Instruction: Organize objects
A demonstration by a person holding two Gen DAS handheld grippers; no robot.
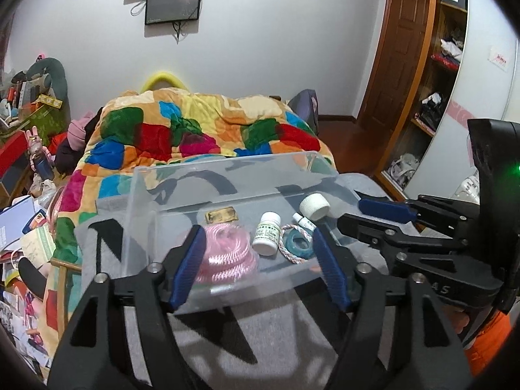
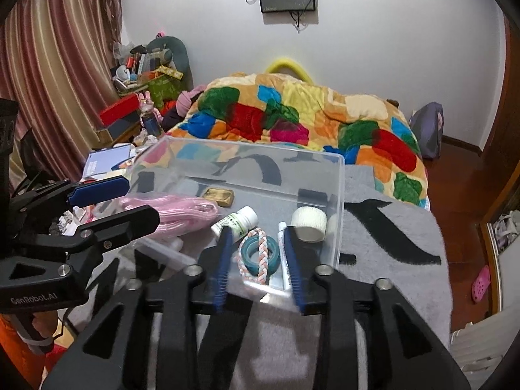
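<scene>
Holding: clear rectangular plastic bin [image 2: 338, 175] on grey blanket [image 2: 390, 227], long axis left-right.
Contents: white pill bottle [image 1: 267, 232] lying, cap far; small white tube [image 2: 283, 253] near-far.
Left gripper [image 1: 256, 269]: fingers wide, empty.
Right gripper [image 2: 260, 263]: fingers wide, empty.

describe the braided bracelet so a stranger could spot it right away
Find the clear plastic box on the grey blanket. Near its front, the bracelet lies looped over a teal tape roll. It alone is a pink-and-white braided cord.
</scene>
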